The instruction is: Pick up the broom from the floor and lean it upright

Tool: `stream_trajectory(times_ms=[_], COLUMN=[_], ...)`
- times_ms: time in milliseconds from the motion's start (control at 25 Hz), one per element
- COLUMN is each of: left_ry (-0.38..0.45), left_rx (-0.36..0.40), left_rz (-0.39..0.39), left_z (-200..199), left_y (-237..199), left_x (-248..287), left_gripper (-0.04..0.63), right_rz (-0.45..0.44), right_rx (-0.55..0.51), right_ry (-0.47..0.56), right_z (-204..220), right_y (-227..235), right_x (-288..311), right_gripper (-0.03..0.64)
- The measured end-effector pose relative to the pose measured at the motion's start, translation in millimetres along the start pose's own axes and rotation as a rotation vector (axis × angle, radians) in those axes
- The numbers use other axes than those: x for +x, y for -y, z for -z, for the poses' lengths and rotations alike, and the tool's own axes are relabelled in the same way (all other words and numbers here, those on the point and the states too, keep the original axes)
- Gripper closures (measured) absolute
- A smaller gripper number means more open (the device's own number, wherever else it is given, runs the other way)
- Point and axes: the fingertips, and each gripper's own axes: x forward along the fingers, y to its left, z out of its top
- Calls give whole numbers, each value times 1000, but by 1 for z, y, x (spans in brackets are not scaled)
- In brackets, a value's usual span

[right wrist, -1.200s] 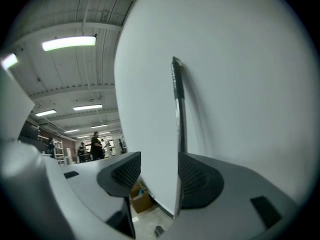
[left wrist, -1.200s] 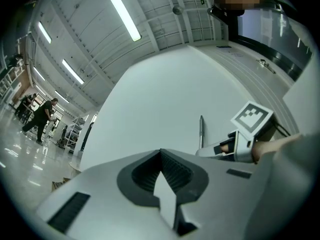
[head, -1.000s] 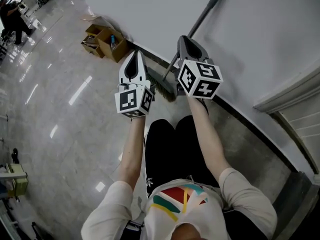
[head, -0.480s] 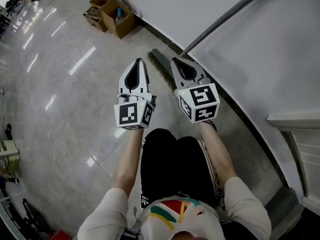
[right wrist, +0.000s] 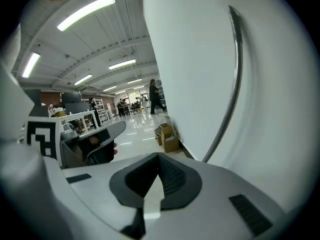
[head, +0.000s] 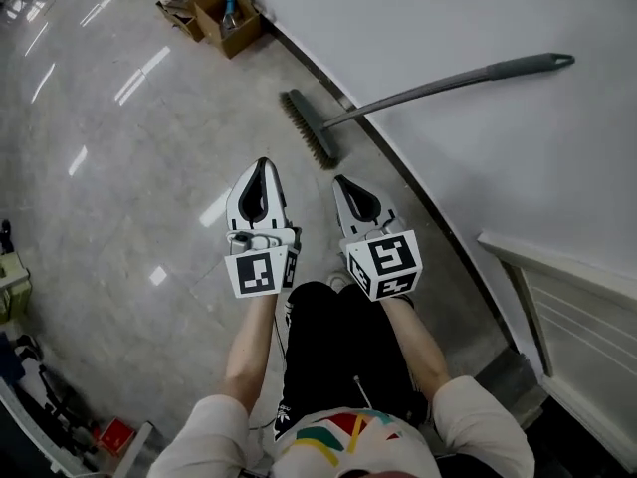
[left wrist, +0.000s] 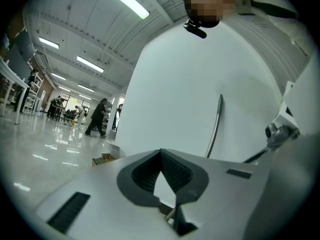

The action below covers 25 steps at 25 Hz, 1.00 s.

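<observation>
Finds the broom [head: 438, 85] stood up and leaning on the white wall [head: 448, 8], beyond both grippers and touched by neither. Places its brush head [head: 307, 127] on the glossy floor [head: 119, 187] at the foot of the wall, bristles down, with the grey handle [head: 478, 73] slanting up and to the right against the wall face. Confirms the same from the left gripper view, the broom [left wrist: 216, 124] rising against the wall right of centre, and from the right gripper view, the broom [right wrist: 237, 84] curving up the wall on the right.

Records the left gripper [head: 262, 167] held out low over the floor, near the person's legs, pointing toward the far wall. Reads its jaws as closed tip to tip with nothing between them, only a small gap lower down between the ribbed pads. Records the right gripper [head: 344, 181] just beside it on the right, a little nearer the wall, pointing the same way. Reads its jaws as fully closed and empty. Notes a marker cube at the rear of each gripper.

Notes open cardboard boxes [head: 214, 3] on the floor against the wall, far left of the broom and well apart from it, one with a bottle [head: 229, 13] standing inside. Notes people [left wrist: 100, 116] far off across the hall in the left gripper view
</observation>
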Motion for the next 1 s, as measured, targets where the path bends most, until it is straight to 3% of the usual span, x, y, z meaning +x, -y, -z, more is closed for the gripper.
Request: stream_trajectory(times_ms=[240, 400, 560, 720, 1000], left_ry=[-59, -38, 30, 99, 151], left_rx=[-61, -44, -17, 0, 17], left_rz=[-3, 43, 83, 91, 82], left_z=[-258, -419, -547, -614, -641], left_y=[56, 102, 147, 171, 172], left_x=[-5, -2, -30, -70, -116], left_gripper=[551, 551, 551, 551, 551], right_rz=[-23, -42, -75, -73, -116], right_rx=[64, 65, 21, -63, -134], right_ry=[-80, -22, 59, 168, 235], right_z=[-211, -356, -457, -506, -527], right_y=[-67, -97, -127, -145, -184], right_x=[-118, -193, -281, -350, -386], right_gripper=[604, 604, 604, 604, 604])
